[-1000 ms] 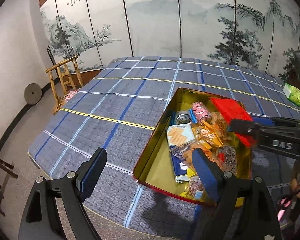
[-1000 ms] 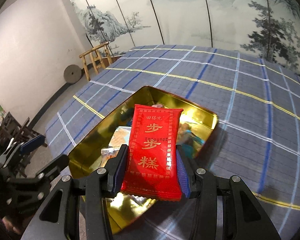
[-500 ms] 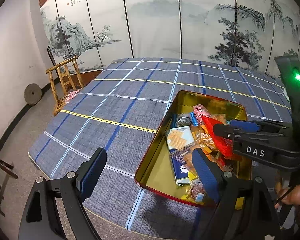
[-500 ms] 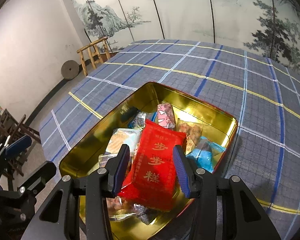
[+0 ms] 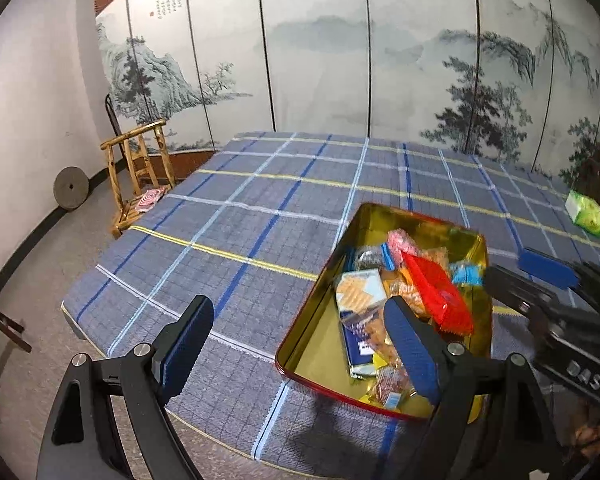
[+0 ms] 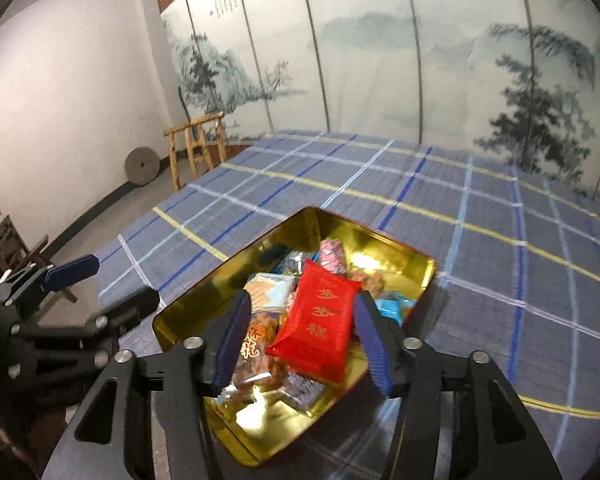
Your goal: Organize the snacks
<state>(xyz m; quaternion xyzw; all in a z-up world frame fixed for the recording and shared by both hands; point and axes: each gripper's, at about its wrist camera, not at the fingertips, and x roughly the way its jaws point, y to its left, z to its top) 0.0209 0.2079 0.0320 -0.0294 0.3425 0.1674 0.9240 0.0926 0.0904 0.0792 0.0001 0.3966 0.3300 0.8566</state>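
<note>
A gold tin stands on the blue checked tablecloth with several wrapped snacks in it. A red packet with gold characters lies on top of that pile. My right gripper hovers over it with its jaws opening, and the packet lies loose between the blue pads. In the left wrist view the tin and the red packet sit at the right, with the right gripper just right of them. My left gripper stands open and empty over the cloth at the tin's near left corner.
A green packet lies at the far right of the table. A wooden chair and a stone wheel stand on the floor at the left, before a painted screen. The table's near edge runs close below my left gripper.
My right gripper carried the red packet down into the tin, then widened its jaws and drew back a little. The packet now rests on the snacks. The left gripper stayed put.
</note>
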